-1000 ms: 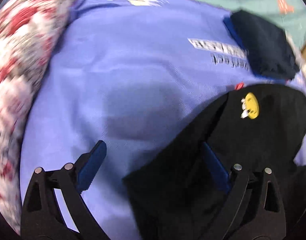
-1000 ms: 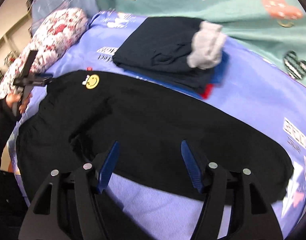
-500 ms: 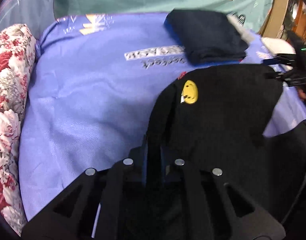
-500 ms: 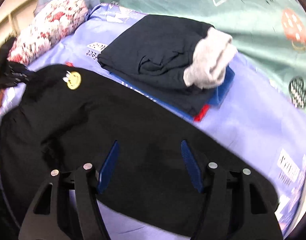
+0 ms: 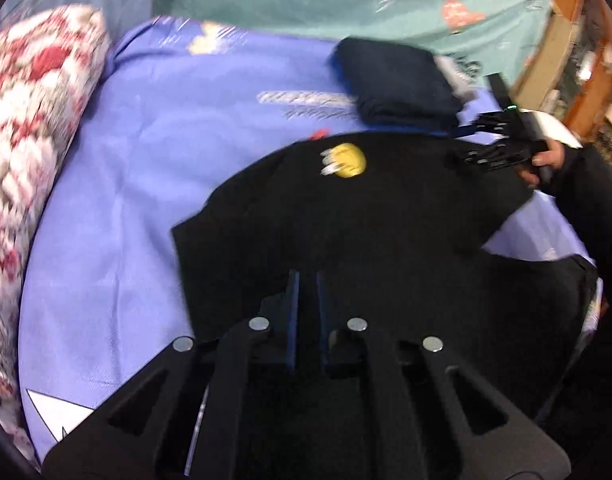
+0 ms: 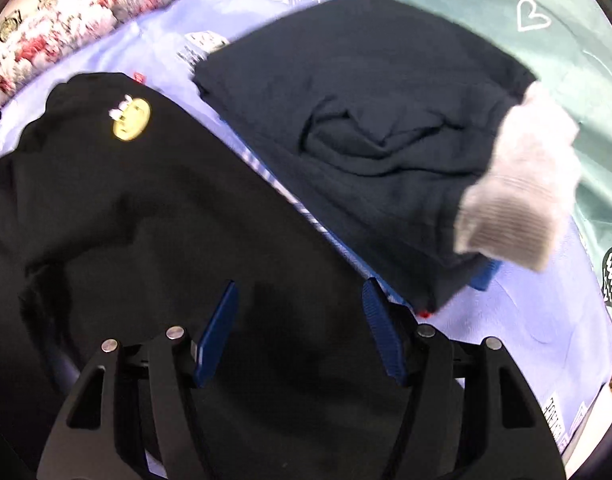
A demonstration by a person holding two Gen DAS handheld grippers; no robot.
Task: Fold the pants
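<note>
Left wrist | left claw clenched on black pants at the edge nearest it, smiley patch beyond | right claw released above pants, folded navy stack behind | step: first fold, pants spread on bed | next: right grips, both carry over.

Matt black cloth pants lie on a smooth lilac bedsheet beside a ribbed grey knit cuff.

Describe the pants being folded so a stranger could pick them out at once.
On the lavender bedsheet, in front of the stack of folded navy clothes, lie the black pants. Only they carry a round yellow smiley patch, and the left tongs pinch their edge.
</note>
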